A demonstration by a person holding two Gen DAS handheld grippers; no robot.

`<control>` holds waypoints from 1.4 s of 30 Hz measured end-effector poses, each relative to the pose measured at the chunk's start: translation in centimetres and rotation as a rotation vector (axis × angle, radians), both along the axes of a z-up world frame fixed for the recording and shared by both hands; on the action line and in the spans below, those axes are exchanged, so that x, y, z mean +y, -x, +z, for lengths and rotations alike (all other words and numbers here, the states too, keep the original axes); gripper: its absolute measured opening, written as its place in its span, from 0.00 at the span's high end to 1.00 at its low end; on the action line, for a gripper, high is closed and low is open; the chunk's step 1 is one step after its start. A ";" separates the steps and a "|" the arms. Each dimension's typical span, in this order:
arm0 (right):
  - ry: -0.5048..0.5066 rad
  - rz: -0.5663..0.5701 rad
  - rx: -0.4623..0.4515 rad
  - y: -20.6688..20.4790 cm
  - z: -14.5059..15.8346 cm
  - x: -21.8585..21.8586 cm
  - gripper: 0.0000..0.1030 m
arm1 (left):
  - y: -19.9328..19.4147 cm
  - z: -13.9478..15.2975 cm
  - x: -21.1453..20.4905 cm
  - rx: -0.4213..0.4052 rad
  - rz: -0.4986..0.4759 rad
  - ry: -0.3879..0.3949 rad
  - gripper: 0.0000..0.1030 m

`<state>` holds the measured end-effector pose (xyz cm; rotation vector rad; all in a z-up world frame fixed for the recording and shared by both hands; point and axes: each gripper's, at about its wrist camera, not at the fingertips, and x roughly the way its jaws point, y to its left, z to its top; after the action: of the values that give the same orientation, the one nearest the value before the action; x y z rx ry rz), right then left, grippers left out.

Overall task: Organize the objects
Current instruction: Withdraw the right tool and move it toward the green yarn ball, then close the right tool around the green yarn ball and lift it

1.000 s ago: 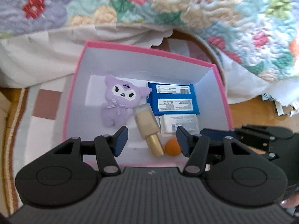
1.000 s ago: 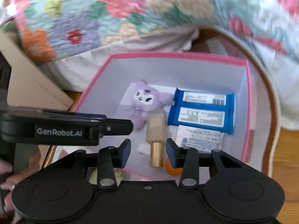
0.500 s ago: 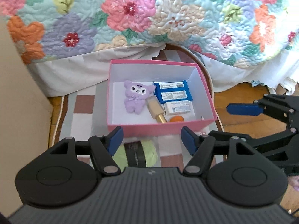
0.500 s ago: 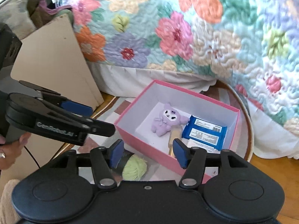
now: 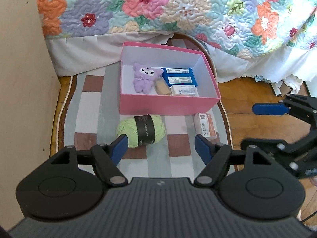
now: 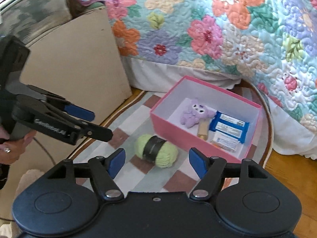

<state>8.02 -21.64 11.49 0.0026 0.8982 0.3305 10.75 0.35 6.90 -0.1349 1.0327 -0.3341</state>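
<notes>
A pink box (image 5: pixel 168 107) on the rug holds a purple plush (image 5: pixel 144 77), a blue packet (image 5: pixel 178 76), a white packet (image 5: pixel 184 90) and a beige-gold tube (image 5: pixel 162 88). In front of it lie a green yarn ball (image 5: pixel 140 131) and a small orange-white carton (image 5: pixel 205 126). My left gripper (image 5: pixel 160 148) hovers above the yarn, its jaws opening with nothing between them. My right gripper (image 6: pixel 156 160) also hangs over the yarn ball (image 6: pixel 156 150), short of the pink box (image 6: pixel 172 127). Its jaws are opening too, and they hold nothing.
A flowered quilt (image 5: pixel 178 10) with a white bed skirt hangs behind the box. A cardboard panel (image 6: pixel 79 63) stands at the left. The checked oval rug (image 5: pixel 91 103) lies on a wooden floor (image 5: pixel 247 91). A person's hand (image 6: pixel 11 146) holds the left gripper's handle.
Both grippers have pulled back and up from inside the box, and their jaws have widened. The yarn ball and the orange-white carton have come into view.
</notes>
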 end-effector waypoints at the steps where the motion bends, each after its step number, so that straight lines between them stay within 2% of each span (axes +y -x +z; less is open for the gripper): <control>1: -0.007 0.009 -0.008 0.5 0.1 0.2 0.21 | 0.3 -0.3 0.3 0.000 0.003 0.004 0.27; 6: -0.033 0.043 -0.026 2.2 -0.8 1.4 0.18 | 0.7 -2.3 1.4 0.004 0.012 0.016 0.27; 11: -0.038 0.043 -0.012 2.4 -3.7 2.3 0.18 | 0.1 -4.9 1.9 -0.024 0.028 0.027 0.27; 16: 0.026 0.045 -0.034 1.4 -6.7 3.4 0.18 | -1.6 -8.3 2.5 -0.031 0.077 0.060 0.26; 19: 0.042 0.060 -0.047 0.7 -8.5 3.8 0.18 | -2.3 -10.3 2.8 -0.050 0.170 0.060 0.26; 24: 0.017 0.016 -0.035 -0.6 -11.7 4.5 0.18 | -3.6 -13.8 3.1 -0.005 0.195 0.101 0.26; 27: -0.009 0.007 -0.043 -1.3 -12.8 4.7 0.18 | -3.9 -15.5 3.1 -0.010 0.195 0.107 0.26; 30: 0.005 0.007 -0.057 -2.1 -14.0 5.0 0.18 | -4.2 -17.3 3.4 -0.006 0.198 0.121 0.26; 33: 0.032 0.012 -0.064 -3.0 -15.4 5.4 0.18 | -4.6 -18.3 3.7 -0.030 0.226 0.122 0.28; 37: 0.076 0.006 -0.085 -4.1 -17.5 5.6 0.18 | -5.4 -18.6 4.1 -0.057 0.202 0.166 0.28; 42: 0.075 -0.037 -0.090 -6.3 -19.9 5.1 0.18 | -6.3 -18.9 4.0 -0.097 0.181 0.210 0.31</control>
<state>14.28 -16.55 -8.39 -0.0649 0.8201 0.2603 17.04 4.39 -12.03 -0.3949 0.8810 -0.2806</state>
